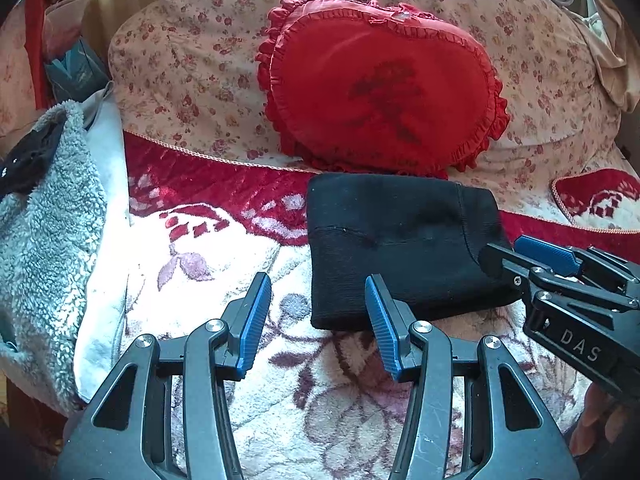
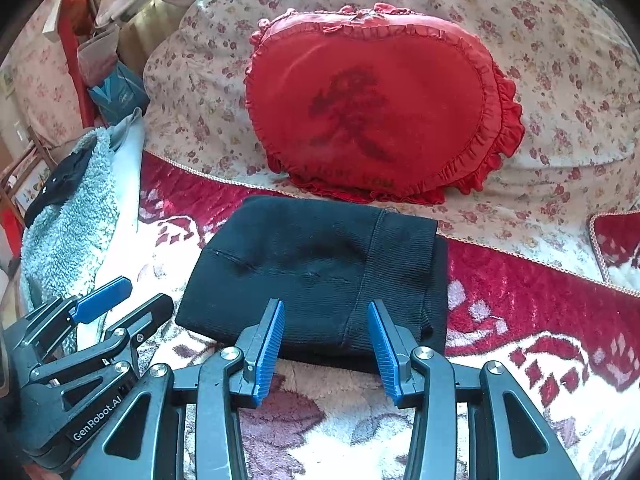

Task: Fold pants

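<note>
Your black pants [image 1: 400, 248] lie folded into a compact rectangle on the plush red-and-white floral blanket [image 1: 224, 264], just in front of the red heart-shaped pillow [image 1: 380, 84], which leans on a cream quilt printed with small roses [image 1: 180, 80].

Your left gripper [image 1: 318, 322] hangs over the blanket at the bundle's near left corner, its blue-padded fingers spread wide with only blanket and the pants' edge showing between them. Your right gripper [image 2: 326, 344] sits at the bundle's near edge, jaws likewise spread and gripping no cloth. In the left wrist view its tips [image 1: 500, 258] overlap the right side of the pants, though whether they actually touch the fabric is hard to judge from this angle.

A grey fleece garment [image 1: 48, 248] is heaped at the left edge of the bed, a dark object [image 1: 28, 164] lying on top. Beyond it stands what appears to be a teal carton [image 2: 116, 94], its contents out of sight.
</note>
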{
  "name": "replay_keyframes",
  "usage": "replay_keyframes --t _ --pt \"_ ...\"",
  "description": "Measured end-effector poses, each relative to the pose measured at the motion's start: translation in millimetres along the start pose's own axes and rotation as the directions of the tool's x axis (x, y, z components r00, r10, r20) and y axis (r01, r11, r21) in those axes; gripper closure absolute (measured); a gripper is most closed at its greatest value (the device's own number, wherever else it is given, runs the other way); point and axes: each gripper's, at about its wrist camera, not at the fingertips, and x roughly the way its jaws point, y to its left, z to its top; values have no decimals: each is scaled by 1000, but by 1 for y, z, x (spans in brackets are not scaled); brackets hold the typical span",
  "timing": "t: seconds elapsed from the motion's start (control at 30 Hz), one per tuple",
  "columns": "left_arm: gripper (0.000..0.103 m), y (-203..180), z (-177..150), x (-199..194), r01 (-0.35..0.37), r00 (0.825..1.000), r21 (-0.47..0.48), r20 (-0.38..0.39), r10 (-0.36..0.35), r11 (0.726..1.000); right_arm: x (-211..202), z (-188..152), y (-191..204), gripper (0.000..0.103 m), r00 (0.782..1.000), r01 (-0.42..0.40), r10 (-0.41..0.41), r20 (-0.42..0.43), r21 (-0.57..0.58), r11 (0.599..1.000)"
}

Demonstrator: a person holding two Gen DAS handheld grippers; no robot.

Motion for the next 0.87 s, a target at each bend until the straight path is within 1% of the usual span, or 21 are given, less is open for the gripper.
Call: replay_keyframes --t 0.1,0.2,0.47,0.6,0.7,0.87 --pt "54 -1 0 0 -12 1000 11 1 12 1000 -2 1 0 61 1000 -2 2 11 4 1000" --pt "50 -3 -2 0 -15 1000 17 1 15 1000 -3 2 2 61 1000 2 -2 16 2 1000" --pt "49 -3 -3 -2 -12 1000 22 9 12 1000 0 0 5 61 1000 -2 2 -2 -3 1000" --pt "49 2 -4 -7 6 999 7 51 -7 1000 1 -1 8 61 1000 -4 4 -6 -12 1000" --pt "49 5 -2 -10 2 997 3 73 -2 1000 4 -3 9 61 1000 -10 10 -12 -15 1000" --pt "49 14 -4 -6 -3 998 -16 58 4 1000 3 -7 6 61 1000 4 -5 -6 -24 1000"
